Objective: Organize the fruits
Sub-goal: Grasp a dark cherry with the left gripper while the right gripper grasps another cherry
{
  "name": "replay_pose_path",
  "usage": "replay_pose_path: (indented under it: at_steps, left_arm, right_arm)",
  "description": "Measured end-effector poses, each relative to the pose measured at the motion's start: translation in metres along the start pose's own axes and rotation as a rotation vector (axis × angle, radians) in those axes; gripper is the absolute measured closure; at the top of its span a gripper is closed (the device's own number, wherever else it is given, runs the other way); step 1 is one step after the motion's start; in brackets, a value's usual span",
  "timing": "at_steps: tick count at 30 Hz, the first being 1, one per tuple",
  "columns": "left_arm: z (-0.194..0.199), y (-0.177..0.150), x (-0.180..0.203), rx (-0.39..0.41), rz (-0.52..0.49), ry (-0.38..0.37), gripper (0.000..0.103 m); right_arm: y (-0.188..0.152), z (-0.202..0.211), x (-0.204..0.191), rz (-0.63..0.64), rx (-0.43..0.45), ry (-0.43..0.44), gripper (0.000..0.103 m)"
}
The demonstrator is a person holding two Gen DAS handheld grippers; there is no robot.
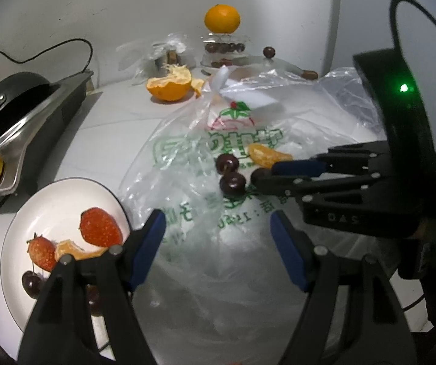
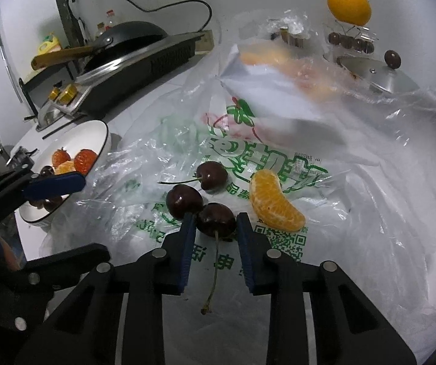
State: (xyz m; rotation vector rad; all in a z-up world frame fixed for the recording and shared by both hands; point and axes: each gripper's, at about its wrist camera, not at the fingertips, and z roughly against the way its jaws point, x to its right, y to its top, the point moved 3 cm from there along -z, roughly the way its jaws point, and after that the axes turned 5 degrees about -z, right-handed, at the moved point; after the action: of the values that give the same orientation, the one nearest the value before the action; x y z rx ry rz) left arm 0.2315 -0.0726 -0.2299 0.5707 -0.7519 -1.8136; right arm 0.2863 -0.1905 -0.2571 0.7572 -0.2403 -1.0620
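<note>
In the right wrist view my right gripper [image 2: 215, 223] has its jaws closed around a dark cherry [image 2: 216, 219] that lies on a clear plastic bag [image 2: 279, 158]; its stem trails back between the fingers. Two more cherries [image 2: 184, 200] [image 2: 212, 175] and an orange segment [image 2: 274, 202] lie beside it. A white plate [image 1: 59, 200] at the left holds strawberries [image 1: 100, 226], an orange segment [image 1: 72, 251] and cherries [image 1: 30, 283]. My left gripper [image 1: 218, 226] is open and empty above the bag, beside the plate. The right gripper also shows in the left wrist view [image 1: 263, 173].
A half-peeled orange [image 1: 170, 83] lies at the back. A whole orange [image 1: 221, 18] sits on top of a tiered glass stand [image 1: 224, 48] with dark fruits. A stove with a black pan [image 1: 14, 103] stands at the left. A metal lid [image 2: 379, 74] lies at the back right.
</note>
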Motion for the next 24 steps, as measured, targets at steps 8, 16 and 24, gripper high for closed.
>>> replay_pose_path:
  at_steps: [8, 16, 24]
  left_arm:
    - [-0.002, 0.018, 0.018, 0.045, -0.086, 0.014, 0.030]
    - [-0.039, 0.027, 0.021, -0.005, -0.085, 0.028, 0.035]
    - [-0.065, 0.029, 0.018, -0.069, -0.074, 0.003, 0.050]
  right_arm:
    - [0.001, 0.034, 0.012, -0.016, 0.071, 0.013, 0.074]
    - [-0.002, 0.052, 0.032, -0.038, 0.112, 0.010, 0.074]
    - [-0.005, 0.052, 0.048, -0.066, 0.123, 0.008, 0.074]
